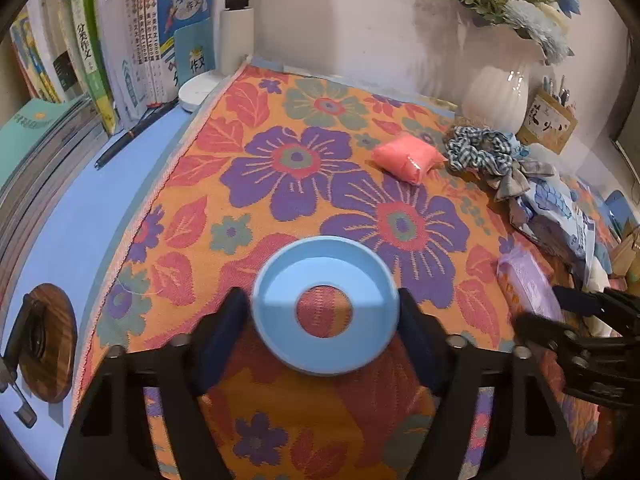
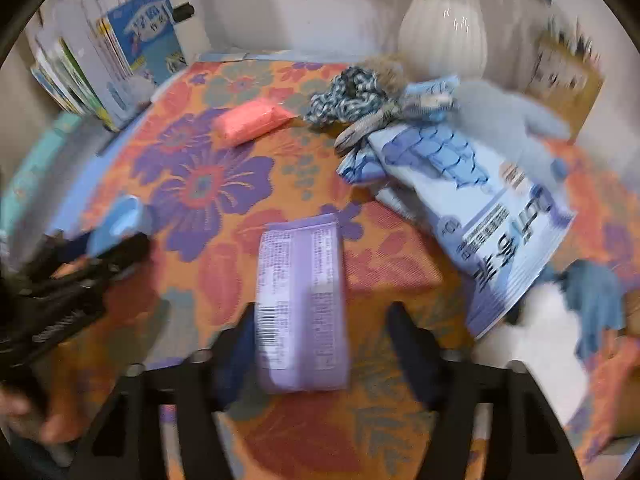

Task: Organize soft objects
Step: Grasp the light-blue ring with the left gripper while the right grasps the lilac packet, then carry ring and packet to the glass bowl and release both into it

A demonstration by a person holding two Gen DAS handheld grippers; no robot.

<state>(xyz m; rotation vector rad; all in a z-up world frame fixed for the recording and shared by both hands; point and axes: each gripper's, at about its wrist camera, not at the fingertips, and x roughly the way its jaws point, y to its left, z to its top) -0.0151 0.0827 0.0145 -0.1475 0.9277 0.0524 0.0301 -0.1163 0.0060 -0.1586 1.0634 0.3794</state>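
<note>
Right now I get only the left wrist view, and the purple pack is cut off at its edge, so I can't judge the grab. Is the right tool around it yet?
Observer: Yes. The pack lies between the right tool's fingers, but the jaws are open, with a gap at the right finger.
Operator: Which way does it lie?
Observer: Lengthwise along the fingers, with the printed side and its barcode facing up.
</note>
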